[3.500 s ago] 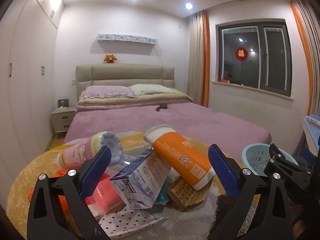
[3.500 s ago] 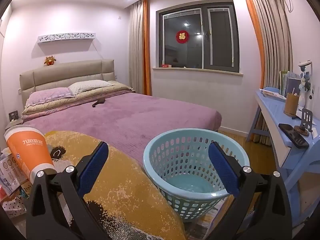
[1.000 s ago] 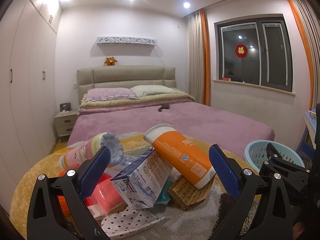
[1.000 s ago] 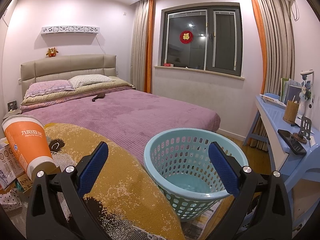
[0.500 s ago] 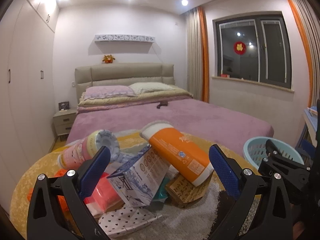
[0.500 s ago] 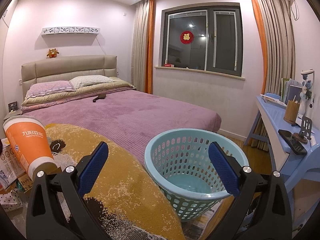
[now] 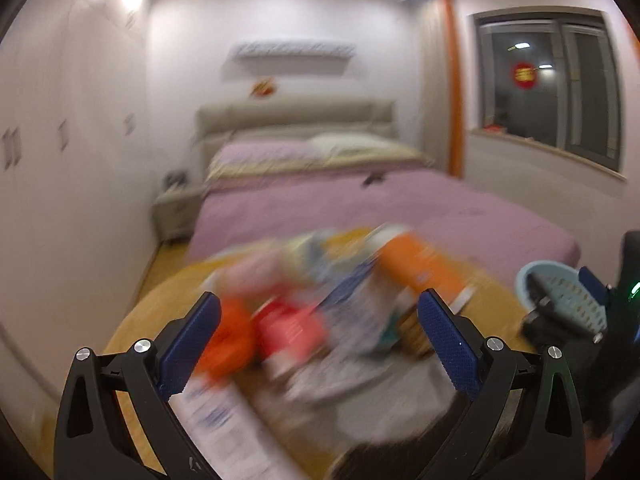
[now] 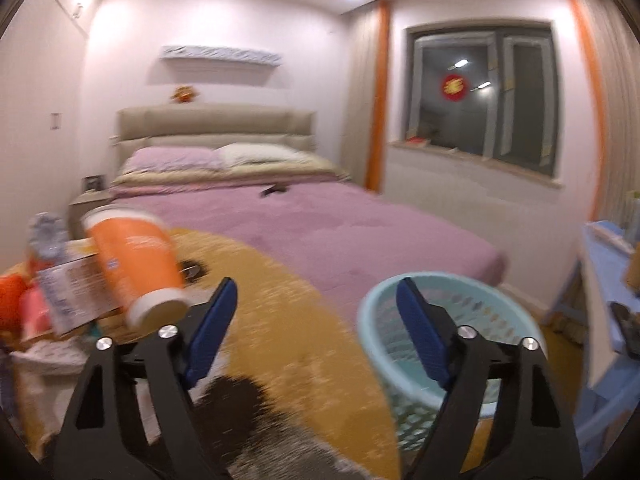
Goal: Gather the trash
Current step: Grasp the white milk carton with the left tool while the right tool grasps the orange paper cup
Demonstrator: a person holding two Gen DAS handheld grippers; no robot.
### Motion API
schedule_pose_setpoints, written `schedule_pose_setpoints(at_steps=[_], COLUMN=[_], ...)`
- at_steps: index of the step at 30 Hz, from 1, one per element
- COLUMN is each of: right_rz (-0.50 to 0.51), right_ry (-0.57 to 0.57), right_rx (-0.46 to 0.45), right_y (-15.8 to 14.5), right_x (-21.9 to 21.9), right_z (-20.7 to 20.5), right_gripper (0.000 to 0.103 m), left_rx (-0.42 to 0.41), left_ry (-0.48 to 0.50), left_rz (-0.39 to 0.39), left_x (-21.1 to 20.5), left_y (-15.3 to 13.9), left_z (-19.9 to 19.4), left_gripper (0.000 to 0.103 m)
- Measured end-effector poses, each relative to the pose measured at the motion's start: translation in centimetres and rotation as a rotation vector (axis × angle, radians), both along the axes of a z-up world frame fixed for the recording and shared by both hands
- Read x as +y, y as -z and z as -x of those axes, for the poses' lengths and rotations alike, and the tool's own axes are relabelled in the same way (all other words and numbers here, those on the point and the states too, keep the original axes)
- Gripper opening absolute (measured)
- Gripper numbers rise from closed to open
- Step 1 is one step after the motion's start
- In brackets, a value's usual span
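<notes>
A pile of trash lies on a yellow round rug (image 8: 288, 320). In it are an orange cup (image 7: 420, 268), a blue-and-white carton (image 7: 356, 308), a pink-red pack (image 7: 288, 328) and an orange item (image 7: 228, 336); the left wrist view is blurred by motion. My left gripper (image 7: 320, 340) is open and empty, above and just before the pile. My right gripper (image 8: 316, 328) is open and empty, between the orange cup (image 8: 136, 264) on its left and the light blue basket (image 8: 452, 328) on its right. The basket (image 7: 564, 296) also shows at the right of the left wrist view.
A bed with a purple cover (image 8: 328, 224) stands behind the rug. A bedside table (image 7: 176, 212) is at its left. A blue desk (image 8: 612, 280) stands at the far right under the window (image 8: 480, 96).
Both grippers have moved fast: the left one has risen and tilted down over the pile, the right one has swung left, so the cup and carton sit nearer its left finger. Both stay open.
</notes>
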State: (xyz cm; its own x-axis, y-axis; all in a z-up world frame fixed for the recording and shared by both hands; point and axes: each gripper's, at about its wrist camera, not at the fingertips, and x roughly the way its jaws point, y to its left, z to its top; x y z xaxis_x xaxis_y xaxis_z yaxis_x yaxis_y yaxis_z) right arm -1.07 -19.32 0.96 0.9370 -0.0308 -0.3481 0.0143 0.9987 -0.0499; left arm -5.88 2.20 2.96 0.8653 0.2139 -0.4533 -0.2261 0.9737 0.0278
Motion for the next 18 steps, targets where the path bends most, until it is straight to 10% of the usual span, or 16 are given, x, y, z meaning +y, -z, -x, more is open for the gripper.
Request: schedule_pose_setpoints(at_steps=[10, 18], right_rz=[0.001, -0.042], right_ry=[-0.484, -0.623], right_rx=[0.134, 0.317], right_y=[-4.3, -1.8], right_x=[4.6, 6.9], right_z=[-3.3, -7.9], right_gripper=[0.067, 0.078], left_rx=[0.180, 0.301], left_ry=[-0.182, -0.253], left_rz=[0.375, 0.406], left_x=[8.0, 8.4], left_y=[4.9, 8.1], left_z=[2.5, -0.1], left_gripper=[0.094, 0.094])
